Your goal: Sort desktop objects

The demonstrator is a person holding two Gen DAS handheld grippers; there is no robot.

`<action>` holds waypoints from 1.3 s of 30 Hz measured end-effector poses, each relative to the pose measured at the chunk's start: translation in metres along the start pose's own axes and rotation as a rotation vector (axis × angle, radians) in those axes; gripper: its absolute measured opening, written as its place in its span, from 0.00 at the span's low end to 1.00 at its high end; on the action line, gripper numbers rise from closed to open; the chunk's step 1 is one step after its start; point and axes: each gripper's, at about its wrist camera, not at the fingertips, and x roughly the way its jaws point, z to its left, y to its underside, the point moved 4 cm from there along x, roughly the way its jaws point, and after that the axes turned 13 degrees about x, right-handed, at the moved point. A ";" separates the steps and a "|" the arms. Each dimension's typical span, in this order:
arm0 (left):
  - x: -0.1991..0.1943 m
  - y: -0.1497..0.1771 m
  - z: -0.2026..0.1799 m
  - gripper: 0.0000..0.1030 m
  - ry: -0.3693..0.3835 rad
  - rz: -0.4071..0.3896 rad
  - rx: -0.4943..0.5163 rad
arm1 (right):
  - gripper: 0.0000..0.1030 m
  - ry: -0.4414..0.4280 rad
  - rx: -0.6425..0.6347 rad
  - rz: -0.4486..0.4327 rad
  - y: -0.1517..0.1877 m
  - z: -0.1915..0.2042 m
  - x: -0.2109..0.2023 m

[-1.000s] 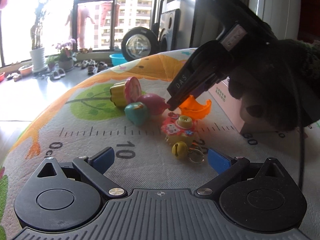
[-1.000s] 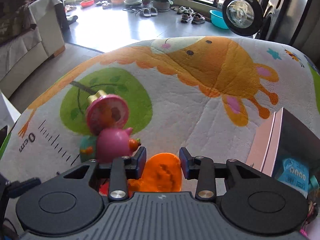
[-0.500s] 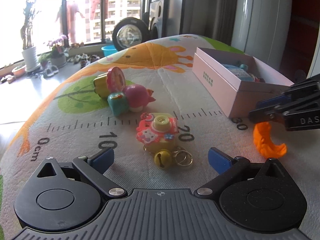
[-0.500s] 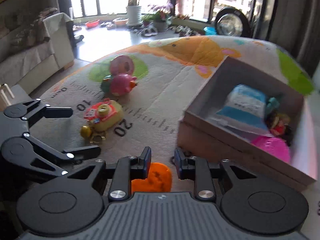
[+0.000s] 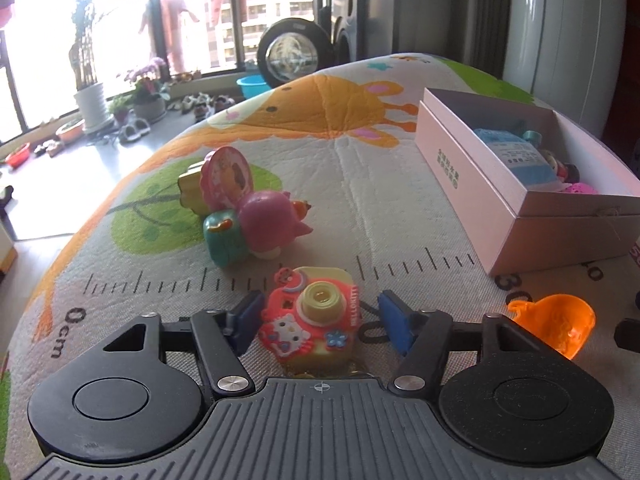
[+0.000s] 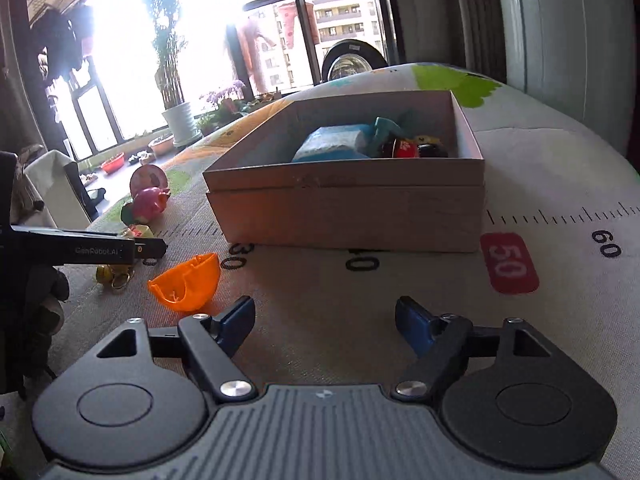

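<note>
The left tongs [image 5: 318,316] are closing around a toy camera [image 5: 310,318] that lies on the mat-covered counter [image 5: 360,184]; the blue pads [image 5: 250,318] stand on either side of it, the left pad about at its edge, the right one with a gap showing, so it is not yet pinched. The right tongs [image 6: 325,322] are opening with nothing between them, and an orange plastic shell [image 6: 186,282] lies loose on the mat just to their left, short of the pink box [image 6: 348,216] that already holds several small things. The toy camera looks like light, stiff plastic with a rubbery raised front and a bell [image 6: 105,273] and ring trailing behind it, so a squeeze across its flat sides should hold it, though the dangling bell may swing. The shell is thin and curved, likely slippery; its rim is the best place to pinch. A pink bird toy [image 5: 268,218] and a round pink toy [image 5: 228,180] wait farther back.
</note>
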 end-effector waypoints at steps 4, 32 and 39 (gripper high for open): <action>-0.007 0.002 -0.003 0.51 0.011 -0.012 0.036 | 0.96 -0.022 0.056 -0.025 -0.001 -0.005 -0.002; -0.055 0.031 -0.071 0.93 0.291 -0.042 0.184 | 1.00 0.010 0.119 -0.005 -0.001 -0.011 0.004; -0.033 0.013 -0.072 0.78 0.210 -0.063 0.175 | 1.00 0.004 0.126 -0.004 -0.001 -0.012 0.004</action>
